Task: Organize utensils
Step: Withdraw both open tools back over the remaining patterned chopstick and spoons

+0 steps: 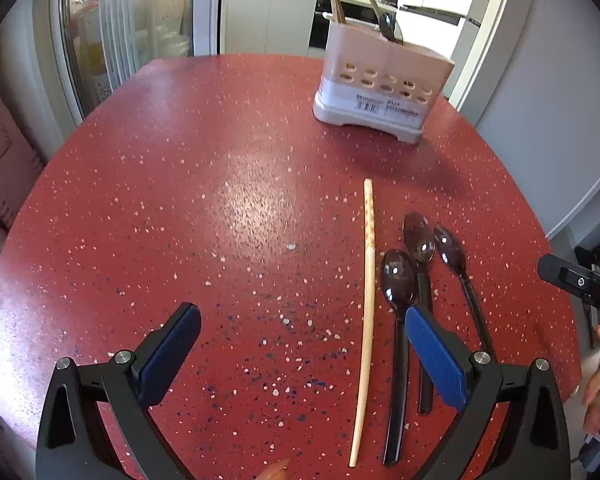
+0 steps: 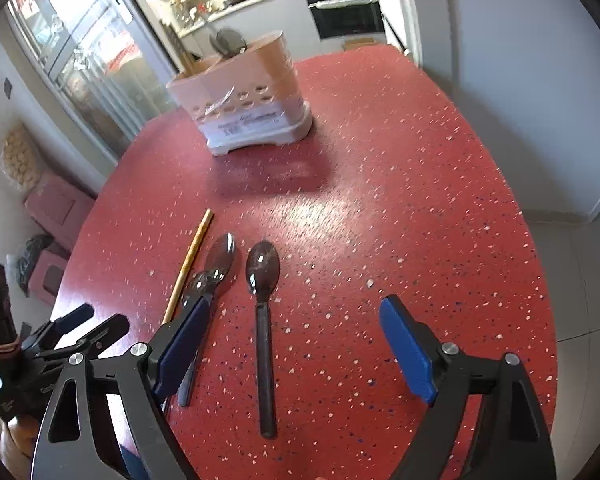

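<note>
Both the left tool (image 1: 302, 354) and right tool (image 2: 296, 350) gape empty over a chopstick (image 1: 366, 320) and three spoons (image 1: 420, 240) near the bench's front edge; crowded handles risk a double pick.

Chopstick (image 1: 367, 320) left of spoons (image 1: 420, 280); holder (image 1: 380, 92) behind.

Utensil holder (image 1: 384, 80): beige, perforated, upright at far side of red bench, holding chopsticks and a spoon | Chopstick (image 1: 366, 312): pale wood, lying flat, pointing near-to-far | Three dark spoons (image 1: 420, 264): flat just right of chopstick, bowls far, handles near
</note>
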Available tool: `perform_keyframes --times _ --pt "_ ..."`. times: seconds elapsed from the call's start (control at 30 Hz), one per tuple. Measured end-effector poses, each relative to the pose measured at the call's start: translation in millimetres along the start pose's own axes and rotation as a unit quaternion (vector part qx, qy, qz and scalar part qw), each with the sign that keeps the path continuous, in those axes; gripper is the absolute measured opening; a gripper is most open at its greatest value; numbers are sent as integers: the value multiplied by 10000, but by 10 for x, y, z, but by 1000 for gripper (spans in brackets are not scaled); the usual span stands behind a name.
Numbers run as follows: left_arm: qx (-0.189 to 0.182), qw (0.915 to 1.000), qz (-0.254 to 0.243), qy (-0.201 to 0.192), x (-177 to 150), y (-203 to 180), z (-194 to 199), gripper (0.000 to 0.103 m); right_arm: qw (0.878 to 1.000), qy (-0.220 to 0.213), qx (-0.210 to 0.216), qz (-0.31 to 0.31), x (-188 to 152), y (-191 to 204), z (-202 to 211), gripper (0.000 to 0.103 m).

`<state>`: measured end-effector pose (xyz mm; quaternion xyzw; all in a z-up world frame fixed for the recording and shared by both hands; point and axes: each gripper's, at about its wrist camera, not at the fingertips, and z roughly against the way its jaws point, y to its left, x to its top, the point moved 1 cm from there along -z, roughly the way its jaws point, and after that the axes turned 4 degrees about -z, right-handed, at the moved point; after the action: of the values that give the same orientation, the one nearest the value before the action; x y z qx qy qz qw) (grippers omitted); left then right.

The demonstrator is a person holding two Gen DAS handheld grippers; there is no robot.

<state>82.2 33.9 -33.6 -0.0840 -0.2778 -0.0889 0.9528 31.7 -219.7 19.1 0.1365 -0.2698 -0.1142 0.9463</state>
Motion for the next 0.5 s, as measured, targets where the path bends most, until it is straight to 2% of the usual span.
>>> perform_keyframes --times 0.23,0.37,0.5 --pt "108 9999 -82 -6 40 40 -19 103 9990 312 -239 202 -5 50 -122 89" --pt "402 9990 -172 -4 63 72 18 103 9983 446 -305 226 -4 54 -187 89" --pt "338 9993 -92 112 22 189 -12 103 9973 572 -362 285 -21 72 -241 89"
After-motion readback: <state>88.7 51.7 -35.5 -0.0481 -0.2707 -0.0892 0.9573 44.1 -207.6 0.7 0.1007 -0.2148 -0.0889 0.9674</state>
